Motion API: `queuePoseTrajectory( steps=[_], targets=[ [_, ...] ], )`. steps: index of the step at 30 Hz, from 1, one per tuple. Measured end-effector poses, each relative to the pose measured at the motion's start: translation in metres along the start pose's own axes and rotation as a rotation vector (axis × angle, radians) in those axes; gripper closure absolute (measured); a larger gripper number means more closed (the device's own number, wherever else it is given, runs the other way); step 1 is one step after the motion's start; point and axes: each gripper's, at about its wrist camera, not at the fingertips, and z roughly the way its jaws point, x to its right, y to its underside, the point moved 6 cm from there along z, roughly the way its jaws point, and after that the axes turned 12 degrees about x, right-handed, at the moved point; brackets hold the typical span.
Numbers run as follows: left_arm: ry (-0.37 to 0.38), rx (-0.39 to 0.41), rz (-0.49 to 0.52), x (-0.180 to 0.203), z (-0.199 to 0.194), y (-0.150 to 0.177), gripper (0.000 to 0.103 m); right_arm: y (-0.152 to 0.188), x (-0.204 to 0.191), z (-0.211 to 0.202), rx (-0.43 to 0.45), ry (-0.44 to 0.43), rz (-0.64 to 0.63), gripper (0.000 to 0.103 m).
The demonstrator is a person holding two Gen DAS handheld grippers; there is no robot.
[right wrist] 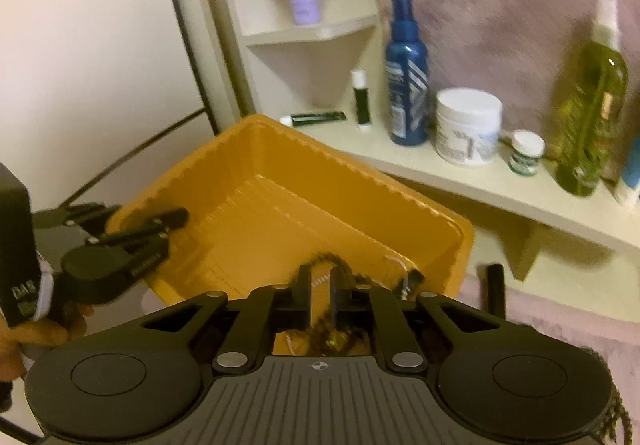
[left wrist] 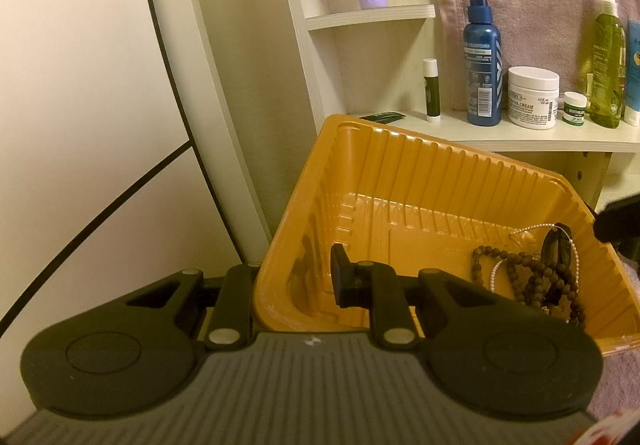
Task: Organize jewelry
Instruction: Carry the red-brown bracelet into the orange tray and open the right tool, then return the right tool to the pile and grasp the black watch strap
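Right wrist view: left tool clamps the tray rim; right tool, fingers slightly apart, hangs over the beads (near right corner). Best released low, tray kept steady.

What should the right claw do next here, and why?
Probably lift the right claw clear of the orange tray: the brown beads and pearl strand already lie on its floor, the claw's fingers stand apart, and the left claw grips the tray's wall.
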Motion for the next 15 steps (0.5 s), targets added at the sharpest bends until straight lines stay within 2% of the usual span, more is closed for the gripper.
queuePoseTrajectory(
  steps=[15],
  targets=[
    [0.000, 0.002, 0.000, -0.001, 0.001, 0.001, 0.084, 0.047, 0.077, -0.038, -0.043, 0.179, 0.078, 0.069]
  ],
)
